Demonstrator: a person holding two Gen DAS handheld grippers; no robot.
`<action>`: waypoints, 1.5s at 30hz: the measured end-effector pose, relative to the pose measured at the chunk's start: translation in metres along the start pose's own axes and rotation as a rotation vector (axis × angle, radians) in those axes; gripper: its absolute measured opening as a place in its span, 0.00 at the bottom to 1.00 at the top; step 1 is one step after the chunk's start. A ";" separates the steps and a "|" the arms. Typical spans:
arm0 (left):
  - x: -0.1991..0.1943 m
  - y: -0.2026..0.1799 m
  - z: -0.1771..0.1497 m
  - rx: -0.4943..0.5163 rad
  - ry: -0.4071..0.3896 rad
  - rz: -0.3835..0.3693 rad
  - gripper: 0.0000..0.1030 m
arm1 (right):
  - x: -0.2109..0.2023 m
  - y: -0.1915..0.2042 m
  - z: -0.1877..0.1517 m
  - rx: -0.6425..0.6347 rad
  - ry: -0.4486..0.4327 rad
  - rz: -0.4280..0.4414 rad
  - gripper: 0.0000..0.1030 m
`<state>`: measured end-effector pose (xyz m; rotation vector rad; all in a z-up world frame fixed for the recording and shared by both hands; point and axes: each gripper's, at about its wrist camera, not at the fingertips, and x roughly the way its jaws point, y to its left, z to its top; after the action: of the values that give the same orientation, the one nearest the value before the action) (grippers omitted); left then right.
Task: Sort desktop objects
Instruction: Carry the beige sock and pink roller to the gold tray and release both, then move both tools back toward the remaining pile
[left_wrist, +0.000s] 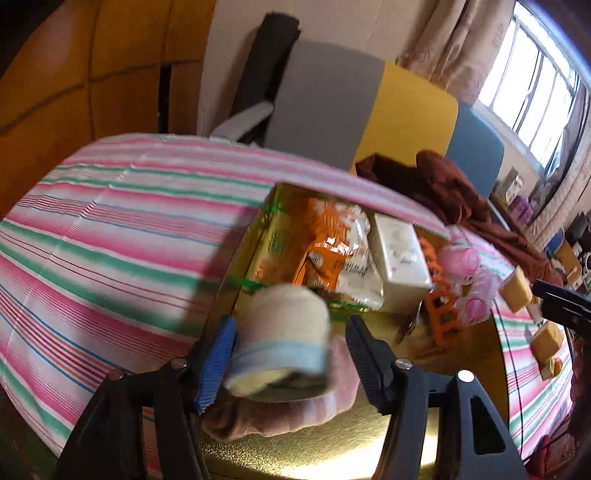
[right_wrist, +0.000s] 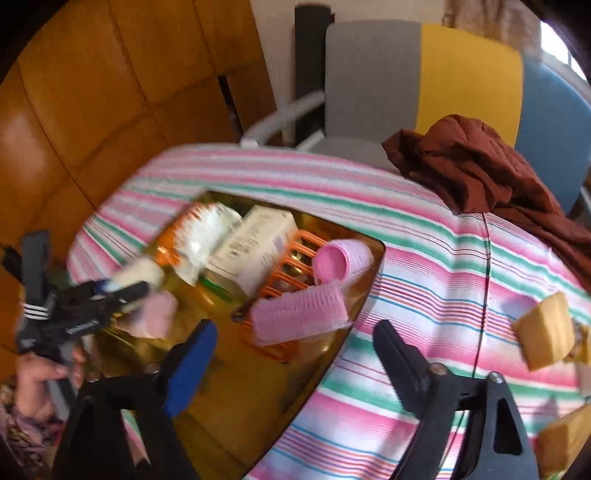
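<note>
Gold and glossy, the tray (right_wrist: 236, 387) is sitting on the striped cloth (right_wrist: 424, 266) and is already holding a white carton (right_wrist: 255, 243), an orange-and-white packet (left_wrist: 332, 254), an orange plastic rack (right_wrist: 288, 273) and two pink hair rollers (right_wrist: 299, 314). The left gripper (left_wrist: 291, 347) is hovering over the tray's near-left end with a rolled beige-and-blue sock bundle (left_wrist: 280, 332) sitting between its fingers; the blue-padded finger (left_wrist: 218, 365) is touching the bundle's left side, while a gap is showing on the right, so I am judging the jaws to be parted and the bundle either just let go or about to be. The bundle's long axis is running away from the camera, toward the far end of the tray, and a pinkish cloth (left_wrist: 295, 410) is lying directly under it.

The right gripper (right_wrist: 291, 358) is standing wide open and holding nothing, over the tray's near-right edge. Tan blocks (right_wrist: 546, 332) are waiting on the cloth to its right, well apart from the tray. The right hand is clearly the nearer one, and the closest block is lying right of its fingers and slightly farther, so the reach is probably going rightward.
</note>
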<state>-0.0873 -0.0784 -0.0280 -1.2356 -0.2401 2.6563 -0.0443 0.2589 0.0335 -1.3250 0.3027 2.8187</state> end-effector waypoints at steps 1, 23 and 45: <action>-0.002 -0.001 0.000 0.000 -0.006 0.010 0.63 | -0.010 0.000 -0.004 0.002 -0.032 -0.002 1.00; -0.042 -0.089 -0.020 0.010 -0.082 -0.179 0.63 | -0.059 -0.023 -0.085 0.076 -0.215 -0.026 1.00; -0.009 -0.281 -0.086 0.408 0.127 -0.379 0.63 | -0.138 -0.295 -0.128 0.473 -0.093 -0.313 0.99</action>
<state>0.0160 0.1966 -0.0114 -1.0911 0.0807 2.1556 0.1696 0.5349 0.0093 -1.0303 0.6461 2.3430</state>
